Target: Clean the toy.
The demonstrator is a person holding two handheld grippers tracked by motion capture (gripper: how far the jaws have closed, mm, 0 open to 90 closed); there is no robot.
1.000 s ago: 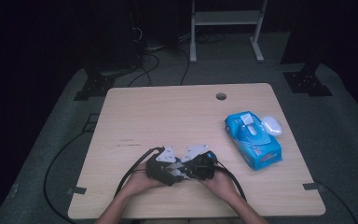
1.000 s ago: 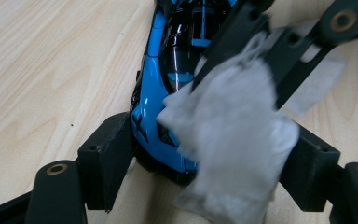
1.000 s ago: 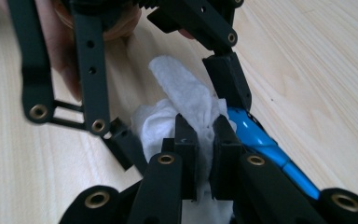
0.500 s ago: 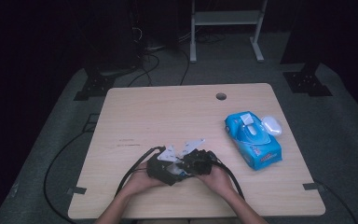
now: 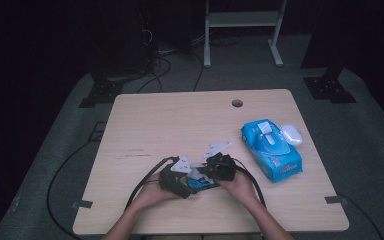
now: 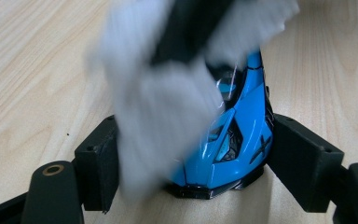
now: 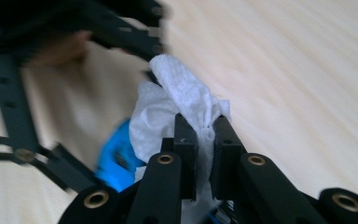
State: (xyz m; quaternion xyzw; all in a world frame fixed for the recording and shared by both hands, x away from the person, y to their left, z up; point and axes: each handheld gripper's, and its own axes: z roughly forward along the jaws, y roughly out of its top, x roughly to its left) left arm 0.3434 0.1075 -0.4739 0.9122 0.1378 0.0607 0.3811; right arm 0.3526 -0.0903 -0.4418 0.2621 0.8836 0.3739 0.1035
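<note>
I see a dark lab or studio: a lone wooden table (image 5: 180,120), floor cables (image 5: 165,65), and stand bases (image 5: 330,90).

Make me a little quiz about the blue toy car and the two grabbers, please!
1. True or false: the left gripper has its jaws on either side of the blue toy car.
2. What is pinched in the right gripper? A) a white wipe B) a pen C) a spoon
3. Fill in: on the table, the blue wipes pack lies to the ____ of the person's hands in the high view.

Key: 1 true. 2 A. 3 right.
</note>
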